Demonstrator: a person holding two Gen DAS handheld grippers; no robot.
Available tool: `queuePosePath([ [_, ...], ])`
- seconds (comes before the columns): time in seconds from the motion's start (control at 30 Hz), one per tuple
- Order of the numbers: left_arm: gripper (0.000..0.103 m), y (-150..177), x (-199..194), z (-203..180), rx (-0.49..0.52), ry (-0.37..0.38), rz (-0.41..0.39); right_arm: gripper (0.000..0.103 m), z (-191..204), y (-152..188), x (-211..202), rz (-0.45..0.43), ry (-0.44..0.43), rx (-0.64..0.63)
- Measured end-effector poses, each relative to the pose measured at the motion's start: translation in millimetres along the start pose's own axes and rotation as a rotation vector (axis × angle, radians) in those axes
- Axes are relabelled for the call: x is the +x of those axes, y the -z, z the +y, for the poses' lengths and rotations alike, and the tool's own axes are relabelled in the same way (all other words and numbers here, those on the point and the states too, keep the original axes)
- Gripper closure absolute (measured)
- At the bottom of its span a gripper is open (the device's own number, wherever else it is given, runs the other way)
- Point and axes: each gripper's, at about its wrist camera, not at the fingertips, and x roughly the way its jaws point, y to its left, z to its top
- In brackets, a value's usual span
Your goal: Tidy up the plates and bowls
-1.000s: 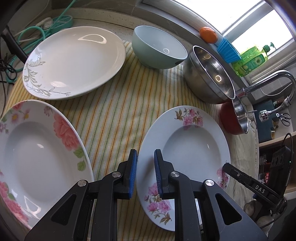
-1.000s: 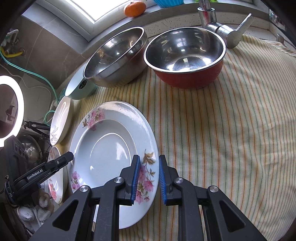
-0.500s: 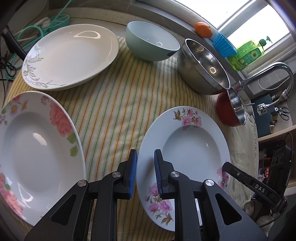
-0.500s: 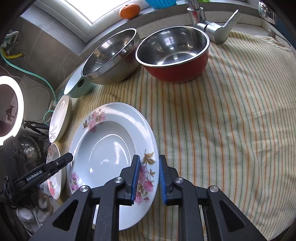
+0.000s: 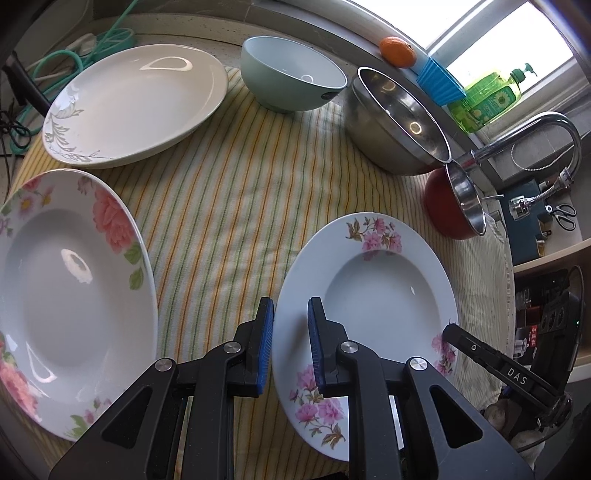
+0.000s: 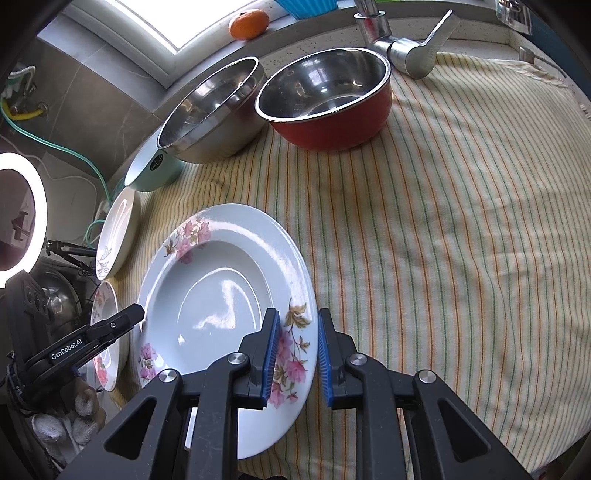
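Observation:
A deep white plate with pink flower sprays (image 5: 369, 295) sits over the striped cloth (image 5: 229, 206). My left gripper (image 5: 290, 332) is shut on its left rim. My right gripper (image 6: 295, 343) is shut on the opposite rim of the same plate (image 6: 214, 295). Left of it lies a larger plate with big roses (image 5: 74, 295). Behind that is a white plate with a grey leaf pattern (image 5: 136, 103). Along the back stand a pale green bowl (image 5: 291, 81), a steel bowl (image 5: 395, 122) and a red bowl with a steel lining (image 6: 325, 99).
A tap (image 6: 406, 51) stands at the back right edge of the cloth. An orange (image 6: 248, 23), blue silicone cups (image 5: 439, 81) and a green soap bottle (image 5: 487, 99) line the window sill. A ring light (image 6: 22, 214) and cables stand off the left edge.
The flowered plate has kept its place between both pairs of jaws. The other plates and the bowls have drifted slightly up and to the left in both views.

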Motion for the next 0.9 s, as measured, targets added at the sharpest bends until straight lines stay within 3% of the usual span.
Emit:
queuePosePath([
  [0.9,0.086,8.3,3.3,-7.6,0.033,-0.005,0.021,0.084,-4.5,9.8,-2.8,0.006,0.007,0.037],
])
